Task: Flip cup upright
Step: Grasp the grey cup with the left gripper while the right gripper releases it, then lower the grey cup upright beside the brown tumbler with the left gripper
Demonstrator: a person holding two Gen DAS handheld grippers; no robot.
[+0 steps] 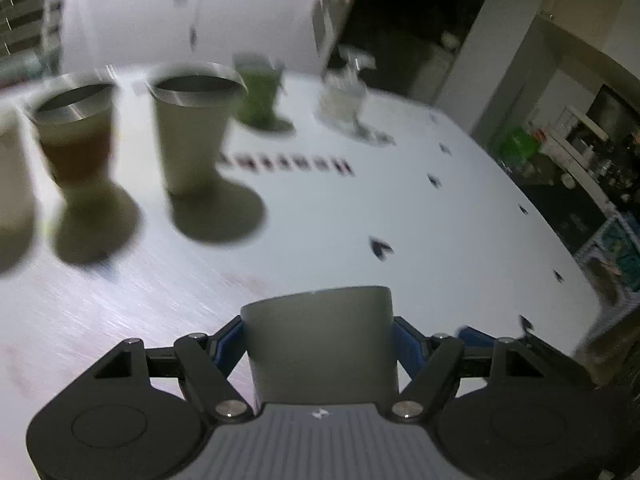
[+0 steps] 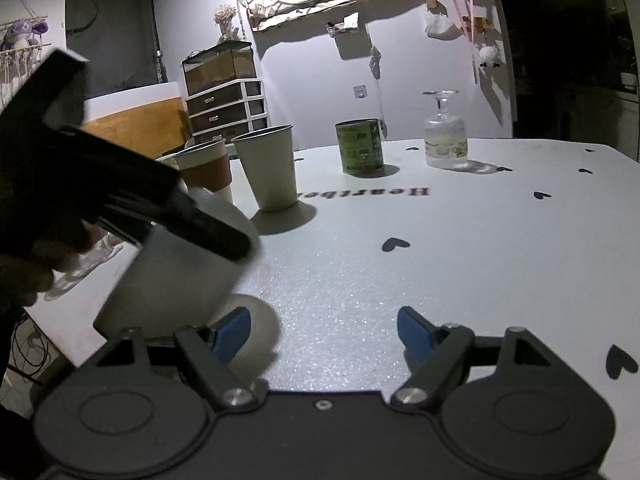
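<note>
Left gripper pinches the smooth grey tapered cup; right gripper spread over the grainy table.

My left view is motion-blurred; a pale cup is cut off at its left edge. The held cup hides my fingertips.

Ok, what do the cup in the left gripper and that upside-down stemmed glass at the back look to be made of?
Grey cup: opaque, matte, no shine or see-through; likely ceramic or plastic, can't tell which. The left gripper clamps its smooth sides. Stemmed glass: clear, ribbed glass by its look, bowl down, foot up, with bright highlights; clear plastic isn't ruled out.
</note>
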